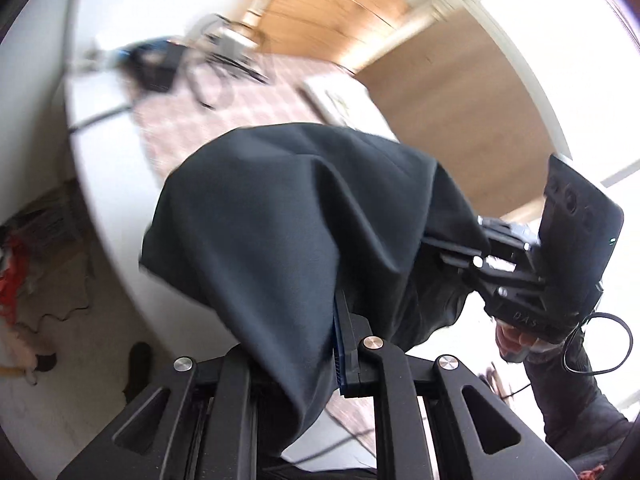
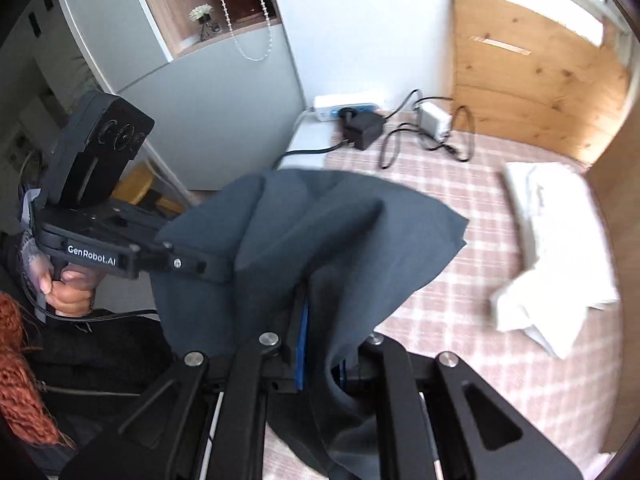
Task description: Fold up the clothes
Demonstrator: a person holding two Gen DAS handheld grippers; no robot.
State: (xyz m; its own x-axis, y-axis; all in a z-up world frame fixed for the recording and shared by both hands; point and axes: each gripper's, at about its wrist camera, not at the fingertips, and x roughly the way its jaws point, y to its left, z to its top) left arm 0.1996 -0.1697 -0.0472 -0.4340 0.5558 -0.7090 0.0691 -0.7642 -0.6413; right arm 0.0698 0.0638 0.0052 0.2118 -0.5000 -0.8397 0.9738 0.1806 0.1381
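Between the pads of each gripper, left [image 1: 338, 344] and right [image 2: 320, 344], nearly closed, hangs pinched dark cloth [image 2: 304, 232]. It spans from one to the other, held clear above the checked bed [image 2: 460, 280], grippers near, white garment [image 2: 552, 248] beyond.

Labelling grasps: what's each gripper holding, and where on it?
Both are shut on the dark cloth: left gripper and right gripper each pinch a bunched fold near an edge.
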